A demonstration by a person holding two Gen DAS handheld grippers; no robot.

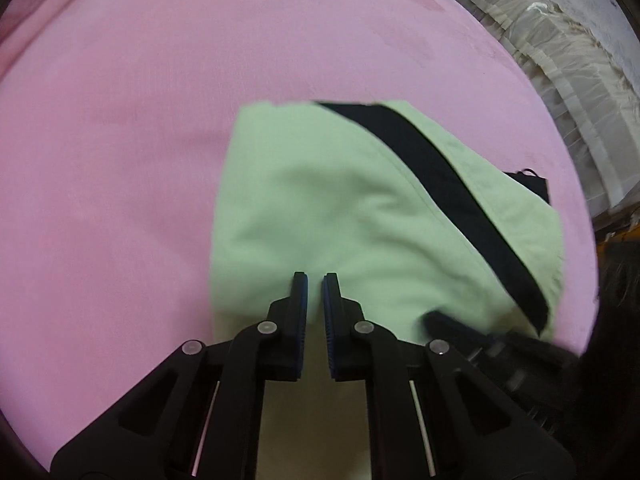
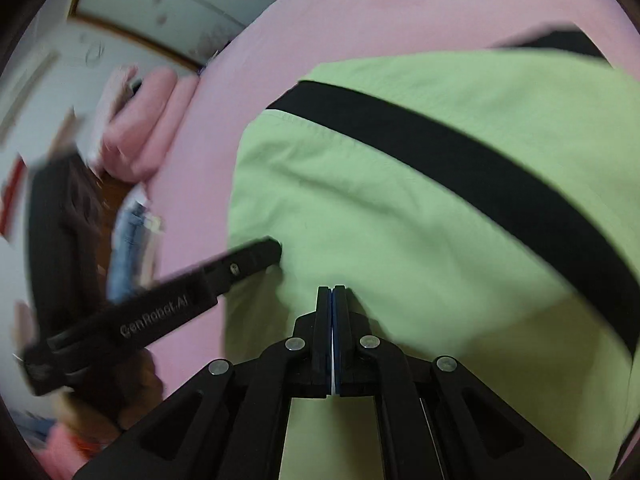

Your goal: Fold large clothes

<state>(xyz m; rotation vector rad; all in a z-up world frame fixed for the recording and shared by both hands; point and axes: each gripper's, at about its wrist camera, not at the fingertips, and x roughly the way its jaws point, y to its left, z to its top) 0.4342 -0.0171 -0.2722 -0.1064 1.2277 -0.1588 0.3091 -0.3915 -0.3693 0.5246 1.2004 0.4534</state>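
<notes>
Light-green garment (image 1: 320, 208) with a black diagonal stripe (image 1: 440, 184) lying on pink bed sheet (image 1: 120, 160), folded into a compact block, well inside the sheet's edge. Left gripper (image 1: 316, 280) poised over the near part of the garment, pointing steeply down; jaws nearly together with a narrow slit between the blue pads, green cloth visible through the slit, no fabric seen pinched, contact with the cloth not resolvable. Right gripper (image 2: 332, 292) over the near edge of the same garment (image 2: 400, 200), jaws fully together, pads pressed face to face; a thin pale line visible between them, cannot tell whether cloth or part of the tool. From the right wrist view, left gripper (image 2: 276, 248) seen side-on, tip just at the garment's left border where green meets pink sheet (image 2: 192, 200). Stripe (image 2: 460, 160) running diagonally beyond both tools. Pale bedding (image 1: 560, 60) past the sheet's far right edge. Motion blur in both views
</notes>
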